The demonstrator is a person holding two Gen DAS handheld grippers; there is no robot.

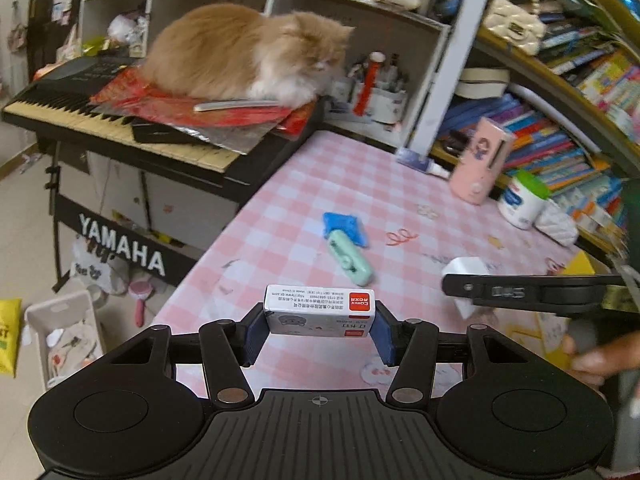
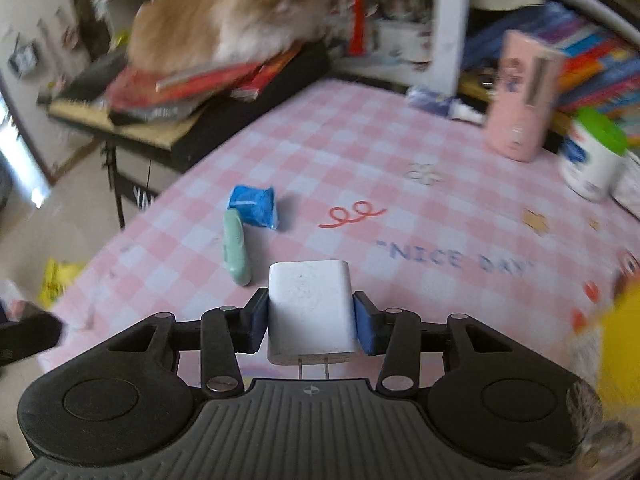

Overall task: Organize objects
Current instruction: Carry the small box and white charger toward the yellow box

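The right wrist view is motion-blurred, so the orange cat (image 2: 224,16) on the keyboard (image 2: 132,128) is a smear; the left wrist view shows it sharply. The right gripper (image 2: 311,318) clamps a smooth white charger (image 2: 310,308), prongs toward the camera. The left gripper (image 1: 319,326) pinches a small printed cardboard box (image 1: 320,310) above the desk's (image 1: 360,184) near edge. A mint case (image 1: 350,258) touches a crinkled blue packet (image 1: 345,226) mid-desk.
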